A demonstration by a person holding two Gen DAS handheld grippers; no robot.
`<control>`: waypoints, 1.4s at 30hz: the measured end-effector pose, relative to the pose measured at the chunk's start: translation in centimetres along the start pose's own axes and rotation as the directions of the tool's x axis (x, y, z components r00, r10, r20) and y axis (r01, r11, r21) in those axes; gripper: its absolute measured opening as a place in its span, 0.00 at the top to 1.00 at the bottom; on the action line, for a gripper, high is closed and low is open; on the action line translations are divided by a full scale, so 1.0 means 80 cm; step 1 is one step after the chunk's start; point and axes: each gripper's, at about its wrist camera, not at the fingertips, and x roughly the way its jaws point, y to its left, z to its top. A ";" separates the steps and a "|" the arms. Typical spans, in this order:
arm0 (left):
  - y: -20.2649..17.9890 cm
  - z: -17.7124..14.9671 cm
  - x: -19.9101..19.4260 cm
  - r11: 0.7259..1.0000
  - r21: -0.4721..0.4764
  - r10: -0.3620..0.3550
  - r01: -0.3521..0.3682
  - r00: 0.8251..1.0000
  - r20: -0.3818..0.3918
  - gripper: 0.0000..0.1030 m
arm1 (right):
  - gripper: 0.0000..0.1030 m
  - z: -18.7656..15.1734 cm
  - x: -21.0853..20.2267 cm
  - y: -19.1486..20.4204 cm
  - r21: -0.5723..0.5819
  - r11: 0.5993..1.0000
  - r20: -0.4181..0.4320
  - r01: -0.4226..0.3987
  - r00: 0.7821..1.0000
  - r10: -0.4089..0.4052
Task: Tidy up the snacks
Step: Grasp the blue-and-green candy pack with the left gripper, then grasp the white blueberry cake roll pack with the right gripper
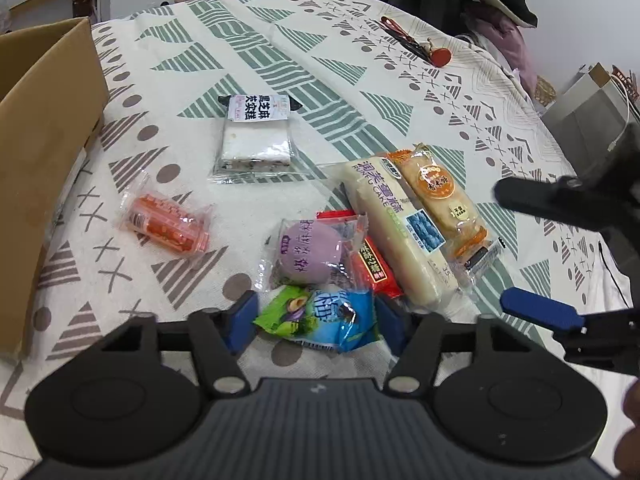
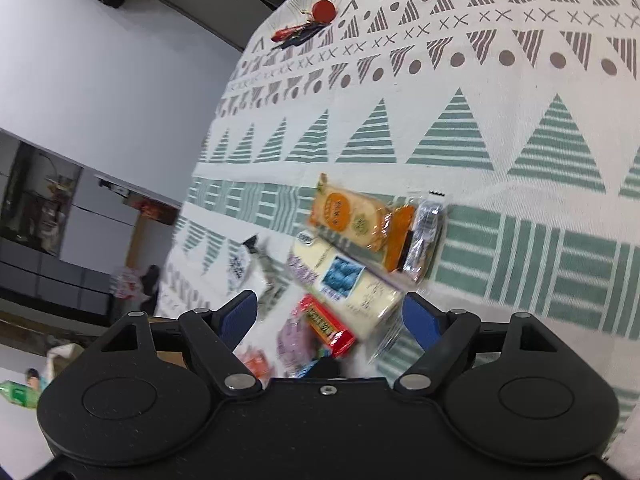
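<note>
Several wrapped snacks lie on the patterned tablecloth point(image 1: 280, 40). My left gripper point(image 1: 316, 320) is open, its blue pads point(image 1: 242, 318) on either side of a green and blue packet point(image 1: 320, 316). Just beyond lie a purple round pastry point(image 1: 308, 252), a red packet point(image 1: 372, 264), a long white cake point(image 1: 396, 232) and an orange cracker packet point(image 1: 444, 200). Further left are an orange-red packet point(image 1: 168, 224) and a black sesame cake point(image 1: 256, 136). My right gripper point(image 2: 330, 314) is open and empty, hovering by the white cake point(image 2: 344, 280) and the cracker packet point(image 2: 352, 216).
An open cardboard box point(image 1: 48, 160) stands at the table's left side. Keys with a red tag point(image 1: 420, 46) lie at the far edge. A grey paper bag point(image 1: 588, 104) stands off the table to the right. The right wrist view is blurred low down.
</note>
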 end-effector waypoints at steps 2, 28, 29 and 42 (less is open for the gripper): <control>0.003 0.003 -0.002 1.000 -0.013 -0.017 0.017 1.000 -0.002 0.52 | 0.22 0.002 0.007 0.003 -0.028 0.999 -0.008 0.022 1.000 -0.022; 0.071 0.008 -0.048 0.988 -0.152 -0.008 0.008 1.000 0.000 0.65 | 0.77 -0.027 0.058 0.041 -0.273 0.945 -0.112 0.181 0.969 -0.218; 0.073 0.006 -0.048 0.988 -0.153 -0.008 0.008 1.000 -0.004 0.65 | 0.81 -0.031 0.057 0.042 -0.273 0.944 -0.115 0.183 0.969 -0.221; 0.076 -0.005 -0.026 0.991 -0.116 0.057 -0.063 0.997 -0.053 0.39 | 0.43 -0.031 0.063 0.062 -0.305 0.938 -0.087 0.163 0.976 -0.198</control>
